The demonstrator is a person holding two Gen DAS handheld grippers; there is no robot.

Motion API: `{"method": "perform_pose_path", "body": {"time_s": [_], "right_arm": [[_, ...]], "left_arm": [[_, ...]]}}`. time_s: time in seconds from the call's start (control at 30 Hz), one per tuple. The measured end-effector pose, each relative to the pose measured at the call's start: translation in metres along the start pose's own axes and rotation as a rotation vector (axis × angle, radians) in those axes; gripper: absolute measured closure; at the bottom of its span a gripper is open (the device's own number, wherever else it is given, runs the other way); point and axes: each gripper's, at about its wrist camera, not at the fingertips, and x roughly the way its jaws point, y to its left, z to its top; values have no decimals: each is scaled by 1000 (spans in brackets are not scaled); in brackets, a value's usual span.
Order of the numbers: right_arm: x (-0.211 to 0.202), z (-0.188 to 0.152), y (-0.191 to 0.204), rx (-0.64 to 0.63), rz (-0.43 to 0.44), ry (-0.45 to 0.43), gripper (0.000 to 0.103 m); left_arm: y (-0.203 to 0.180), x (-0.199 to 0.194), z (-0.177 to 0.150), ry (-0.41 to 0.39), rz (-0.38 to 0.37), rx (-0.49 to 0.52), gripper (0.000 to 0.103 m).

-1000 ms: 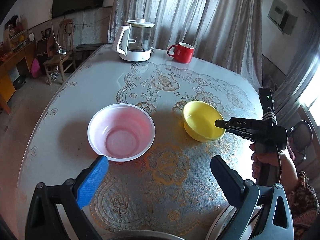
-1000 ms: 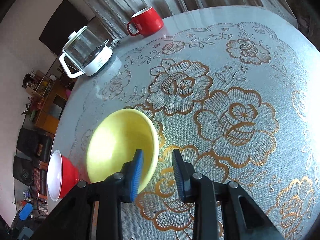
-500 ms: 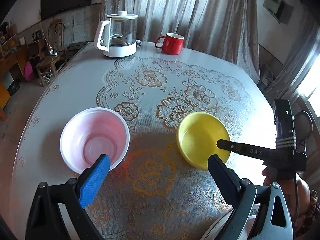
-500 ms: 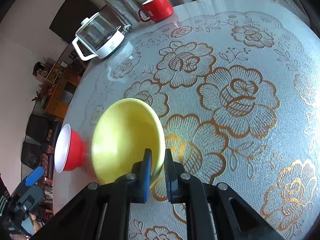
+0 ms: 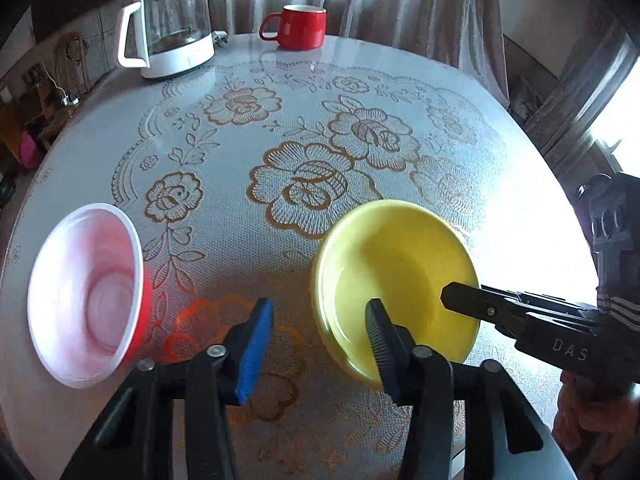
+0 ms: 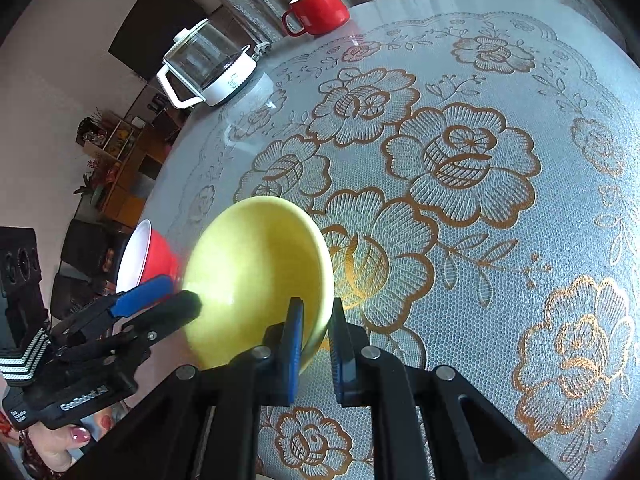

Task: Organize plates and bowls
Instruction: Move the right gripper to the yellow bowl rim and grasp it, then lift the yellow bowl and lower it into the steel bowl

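While right gripper (image 6: 316, 344) clamps yellow bowl's (image 5: 400, 276) rim, left gripper's (image 5: 318, 344) closing jaws straddle it.

A lived-in home, around the dining table.

We see a round table (image 5: 120, 128) under a lace-patterned cover with gold flowers, a glass kettle (image 5: 170, 28) and a red mug (image 5: 300, 26) at its far edge, and grey curtains (image 5: 400, 8) behind. Off to the side we make out a dark wall-mounted screen (image 6: 160, 24), wooden shelves (image 6: 120, 148) crowded with small things, and a wooden chair (image 5: 74, 64).
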Motion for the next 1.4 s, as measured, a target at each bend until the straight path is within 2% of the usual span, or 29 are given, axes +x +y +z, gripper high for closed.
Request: {"method": "perform_pose_path", "body": {"time_s": [0.07, 0.13, 0.23, 0.47, 0.83, 1.07, 1.4], "right_arm": [[-1, -1, 0, -1, 0, -2, 92], [-1, -1, 2, -2, 2, -3, 92], [-2, -4, 3, -2, -4, -8, 92], [-9, -14, 12, 0, 0, -17, 92], [-46, -39, 50, -47, 13, -87, 92], [-69, -64, 81, -84, 43, -127, 92], [-86, -114, 133, -136, 111, -155, 92]], "left_arm": [[-2, 7, 1, 13, -6, -1, 65], [-6, 11, -1, 19, -9, 17, 84], [-4, 13, -5, 28, -16, 15, 89], [1, -8, -16, 1, -27, 8, 89], [7, -77, -43, -103, -63, 15, 89], [16, -120, -77, -169, -70, 4, 89], [49, -175, -137, -265, -76, -45, 89]]}}
